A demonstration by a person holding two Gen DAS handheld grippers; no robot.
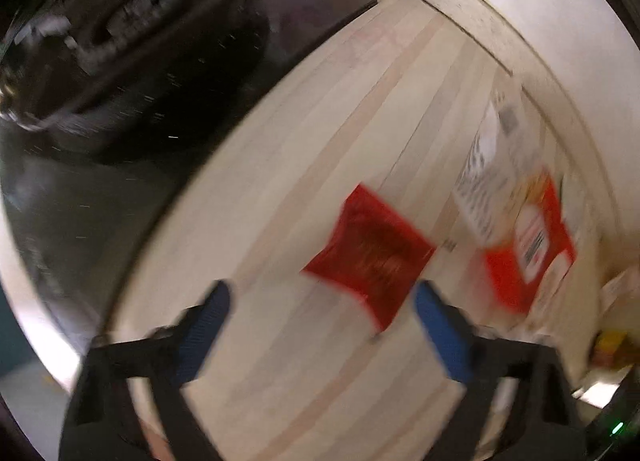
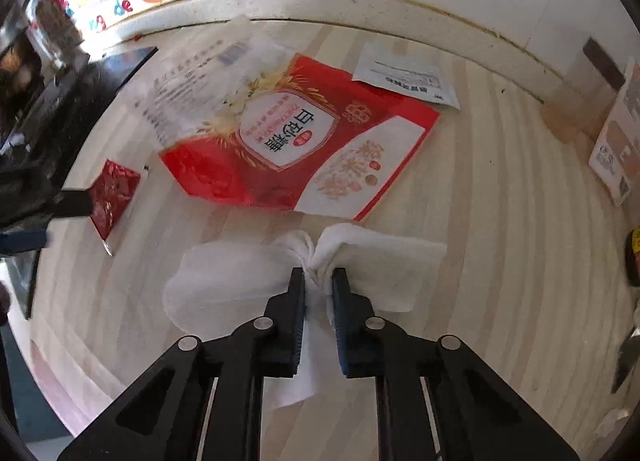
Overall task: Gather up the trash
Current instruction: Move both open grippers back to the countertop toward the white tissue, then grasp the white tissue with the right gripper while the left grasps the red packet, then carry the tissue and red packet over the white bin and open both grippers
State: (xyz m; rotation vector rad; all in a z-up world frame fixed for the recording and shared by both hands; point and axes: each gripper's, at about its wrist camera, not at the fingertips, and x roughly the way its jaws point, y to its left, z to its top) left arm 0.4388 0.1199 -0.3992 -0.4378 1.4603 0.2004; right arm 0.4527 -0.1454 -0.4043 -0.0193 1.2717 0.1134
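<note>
Tissue [image 2: 376, 261] sits bunched in our right gripper [image 2: 319, 275], jaws clenched on it, near the big red bag [image 2: 320, 157]. Our left gripper [image 1: 322, 297] gapes before the small red packet [image 1: 370, 257]; next we straddle and pinch it.

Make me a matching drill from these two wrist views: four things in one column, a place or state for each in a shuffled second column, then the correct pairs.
Things
1. white tissue
2. small red packet
3. large red and white bag
4. white paper slip

Places or states
A. lying at the bag's far corner, near the wall
B. pinched and bunched between the fingers of the right gripper
C. lying flat just ahead of the open left gripper
D. spread flat mid-counter, just beyond the tissue

Pairs: 1-B, 2-C, 3-D, 4-A
</note>
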